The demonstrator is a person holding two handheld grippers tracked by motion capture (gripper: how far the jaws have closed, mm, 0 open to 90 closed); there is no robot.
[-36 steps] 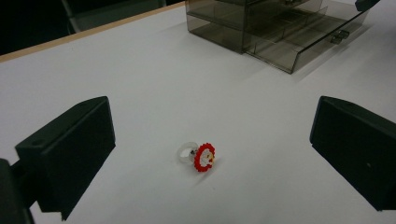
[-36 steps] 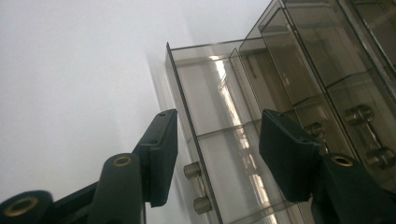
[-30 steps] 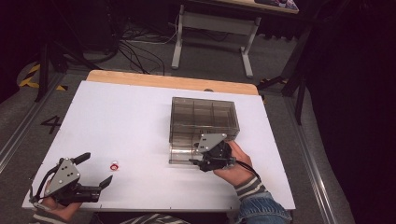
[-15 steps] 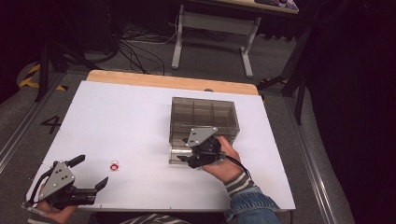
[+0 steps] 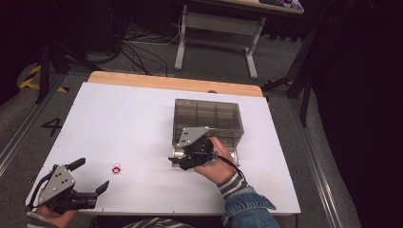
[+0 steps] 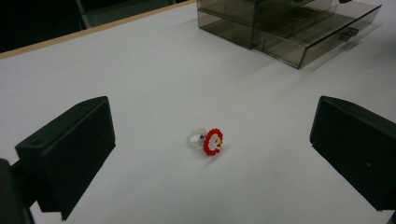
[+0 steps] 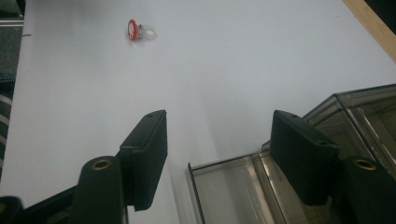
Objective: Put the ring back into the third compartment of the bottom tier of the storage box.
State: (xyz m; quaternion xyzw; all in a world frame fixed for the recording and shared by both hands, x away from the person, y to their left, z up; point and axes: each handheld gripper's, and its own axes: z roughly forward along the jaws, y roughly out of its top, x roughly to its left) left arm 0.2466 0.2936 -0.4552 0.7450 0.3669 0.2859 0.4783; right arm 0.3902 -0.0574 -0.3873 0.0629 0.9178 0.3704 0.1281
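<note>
Lying sideways, ring faces right.

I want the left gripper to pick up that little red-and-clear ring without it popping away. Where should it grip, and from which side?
Probably the ring is best taken across its clear band, from straight above. It lies on its side on the table, red disc tilted up, so jaws closing on the band's outer sides should hold better than on the thin toothed disc. The left gripper already stands open around it.
</note>
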